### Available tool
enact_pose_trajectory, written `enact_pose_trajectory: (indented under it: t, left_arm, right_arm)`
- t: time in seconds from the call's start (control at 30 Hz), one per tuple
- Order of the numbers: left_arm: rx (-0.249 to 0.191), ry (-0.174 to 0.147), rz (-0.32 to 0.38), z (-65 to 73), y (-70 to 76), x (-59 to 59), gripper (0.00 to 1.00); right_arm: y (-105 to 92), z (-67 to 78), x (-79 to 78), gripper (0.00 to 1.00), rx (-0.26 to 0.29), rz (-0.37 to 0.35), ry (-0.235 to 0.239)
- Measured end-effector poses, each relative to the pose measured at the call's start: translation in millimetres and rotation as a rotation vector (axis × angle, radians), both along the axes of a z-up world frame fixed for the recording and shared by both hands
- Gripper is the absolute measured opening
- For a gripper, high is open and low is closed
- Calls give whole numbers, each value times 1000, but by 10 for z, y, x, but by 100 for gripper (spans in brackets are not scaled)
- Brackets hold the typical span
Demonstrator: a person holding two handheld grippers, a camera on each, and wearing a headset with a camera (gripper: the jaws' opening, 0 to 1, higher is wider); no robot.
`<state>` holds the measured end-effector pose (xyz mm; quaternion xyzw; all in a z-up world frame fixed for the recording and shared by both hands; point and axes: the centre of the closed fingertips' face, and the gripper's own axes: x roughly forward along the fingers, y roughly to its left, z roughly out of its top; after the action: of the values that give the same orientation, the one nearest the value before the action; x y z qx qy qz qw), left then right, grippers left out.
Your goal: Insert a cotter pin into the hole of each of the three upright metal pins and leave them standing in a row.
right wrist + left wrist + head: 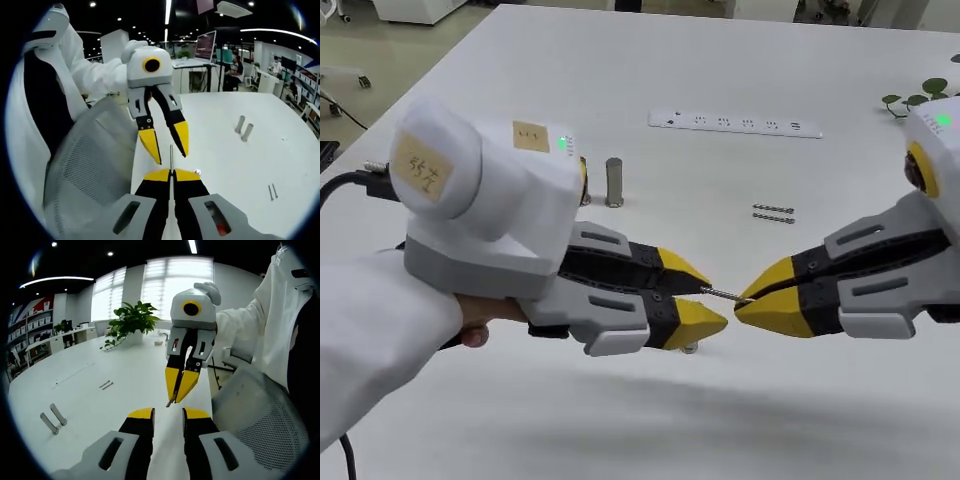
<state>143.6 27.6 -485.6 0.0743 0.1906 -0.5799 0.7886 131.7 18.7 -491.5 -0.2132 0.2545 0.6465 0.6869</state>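
The white workbench [620, 90] runs across the head view, with a white power strip [735, 123] lying flat at its far side and a leafy green plant [920, 93] at the far right edge. Above the near part, the two grippers face each other tip to tip. The left gripper [710, 300], held in a white-sleeved hand, has its yellow-tipped jaws apart – the gap is plain in its own view and in the right gripper view [167, 142]. The right gripper [748, 298] has its jaws pressed together on a cotter pin [720, 293], which sticks straight out from the tips toward the left gripper. In the right gripper view, the cotter pin's [171, 157] free end lies in line with the opening between the left jaws; whether it touches either jaw cannot be told.

Two metal pins [243, 128] stand upright just beside each other on the workbench, well apart from the grippers. Two spare cotter pins [773, 213] lie side by side on the bare top, near the power strip. A small shiny metal piece [690, 348] shows below the left jaws – too little of it is visible to name.
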Motion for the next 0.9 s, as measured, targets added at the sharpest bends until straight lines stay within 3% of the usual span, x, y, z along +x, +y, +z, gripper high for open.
enact_pose_trajectory:
  t: [0.13, 0.27, 0.4, 0.7, 0.9]
  left_arm:
    - [30, -1, 18, -88, 46, 48, 26]
    - [32, 8, 39, -162, 76, 118, 25]
    - [61, 17, 52, -269, 96, 184, 25]
    - [110, 31, 58, -427, 105, 309, 25]
    - [143, 40, 48, -542, 85, 340, 20]
  right_arm:
    - [-81, -137, 55, 0, -56, -17, -8]
    - [-148, -261, 118, 0, -108, -29, -25]
    - [-204, -407, 189, 0, -166, -32, -40]
    - [-240, -637, 319, 0, -213, -44, -43]
    - [-212, -713, 360, 0, -220, -49, -41]
